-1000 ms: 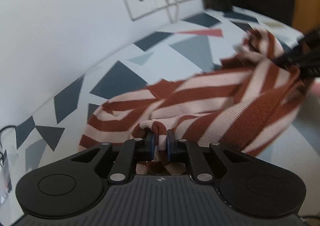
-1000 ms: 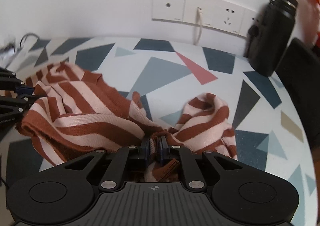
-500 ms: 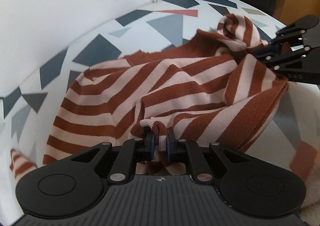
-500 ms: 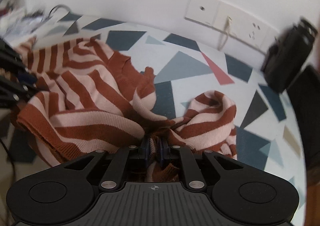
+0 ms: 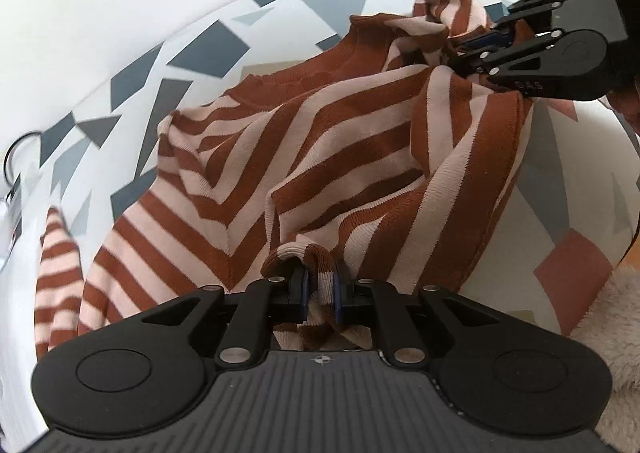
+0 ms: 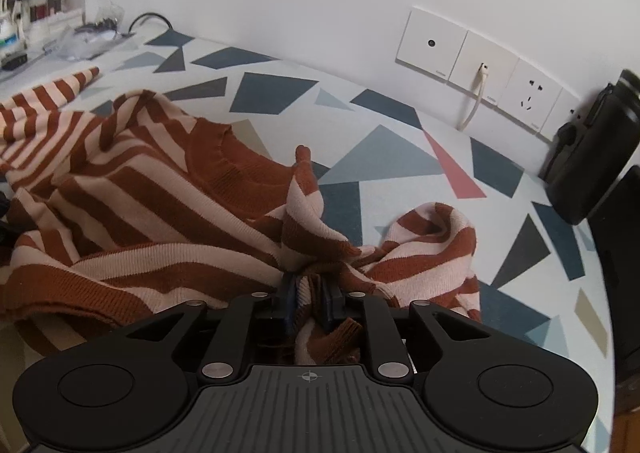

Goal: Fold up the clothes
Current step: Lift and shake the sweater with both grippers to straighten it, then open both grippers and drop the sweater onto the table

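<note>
A rust-and-pale-pink striped knit sweater (image 5: pixel 320 141) lies bunched on a white table with a geometric pattern (image 5: pixel 208 49). My left gripper (image 5: pixel 319 285) is shut on a fold of its ribbed hem. My right gripper (image 6: pixel 308 293) is shut on another bunch of the hem; it also shows in the left wrist view (image 5: pixel 480 49) at the upper right, with cloth stretched between the two. In the right wrist view the sweater (image 6: pixel 152 197) spreads to the left, its collar facing up, and a sleeve (image 6: pixel 436 245) is heaped to the right.
Wall sockets with a plugged white cable (image 6: pixel 476 93) sit on the back wall. A black bottle-like object (image 6: pixel 592 165) stands at the right. Clutter and small containers (image 6: pixel 40 25) sit at the far left. A fluffy cream fabric (image 5: pixel 612 325) lies below the table edge.
Both grippers have pulled back toward the table's near edge and apart, dragging the sweater with them. It is more spread out and its collar now shows.
</note>
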Demonstrator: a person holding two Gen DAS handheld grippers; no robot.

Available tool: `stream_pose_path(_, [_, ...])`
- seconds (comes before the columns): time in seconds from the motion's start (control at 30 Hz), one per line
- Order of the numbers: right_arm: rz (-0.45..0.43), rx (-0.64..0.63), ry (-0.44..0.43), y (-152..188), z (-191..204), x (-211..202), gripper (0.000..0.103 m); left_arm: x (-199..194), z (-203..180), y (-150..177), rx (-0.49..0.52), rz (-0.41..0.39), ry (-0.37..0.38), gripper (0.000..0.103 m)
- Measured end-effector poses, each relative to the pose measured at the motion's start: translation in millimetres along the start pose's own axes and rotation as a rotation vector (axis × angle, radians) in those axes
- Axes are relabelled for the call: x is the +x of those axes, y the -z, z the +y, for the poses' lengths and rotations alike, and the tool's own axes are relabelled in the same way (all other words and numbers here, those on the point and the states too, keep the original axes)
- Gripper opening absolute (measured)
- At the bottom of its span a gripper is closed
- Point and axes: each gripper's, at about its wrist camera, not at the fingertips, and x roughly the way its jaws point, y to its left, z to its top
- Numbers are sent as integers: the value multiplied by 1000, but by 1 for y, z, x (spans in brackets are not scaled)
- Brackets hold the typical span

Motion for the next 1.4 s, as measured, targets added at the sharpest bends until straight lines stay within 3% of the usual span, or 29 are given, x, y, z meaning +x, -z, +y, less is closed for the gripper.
stream_pose_path(0.17, [-2, 65, -65, 6, -16, -8, 20, 4, 9, -4, -79, 5, 8, 14])
stream_pose_path(0.27, [-8, 183, -116, 12, -31, -19, 42, 4, 15, -3, -121, -17, 15, 19])
stream_pose_path(0.3, [-11, 229, -132, 14, -36, -23, 56, 3, 17, -1, -145, -34, 19, 25])
stream_pose_path(0.33, [-17, 269, -136, 18, -41, -29, 60, 1, 19, 1, -167, -53, 27, 32])
stream_pose_path(0.37, [-24, 288, -121, 21, -43, -36, 60, -1, 21, 3, -188, -73, 36, 36])
stream_pose_path(0.43, [-37, 323, -91, 26, -48, -48, 62, -3, 25, 6, -207, -108, 49, 54])
stream_pose_path(0.57, [-46, 420, -34, 32, -57, -76, 62, -9, 34, 11, -190, -174, 77, 65])
stream_pose_path(0.7, [-64, 521, 6, 27, -63, -107, 64, -21, 57, 15, -240, -256, 153, 69])
stream_pose_path(0.87, [-48, 466, 94, -11, -48, -123, 68, -28, 98, 9, -360, -285, 234, 70])
stream_pose_path(1.17, [-125, 358, 120, -110, -27, -134, 71, -44, 147, -10, -446, -326, 317, 70])
stream_pose_path(1.3, [-173, 384, 117, -145, -36, -128, 79, -42, 158, -15, -451, -329, 298, 76])
stream_pose_path(1.4, [-170, 408, 105, -157, -45, -110, 79, -32, 171, -10, -516, -312, 282, 76])
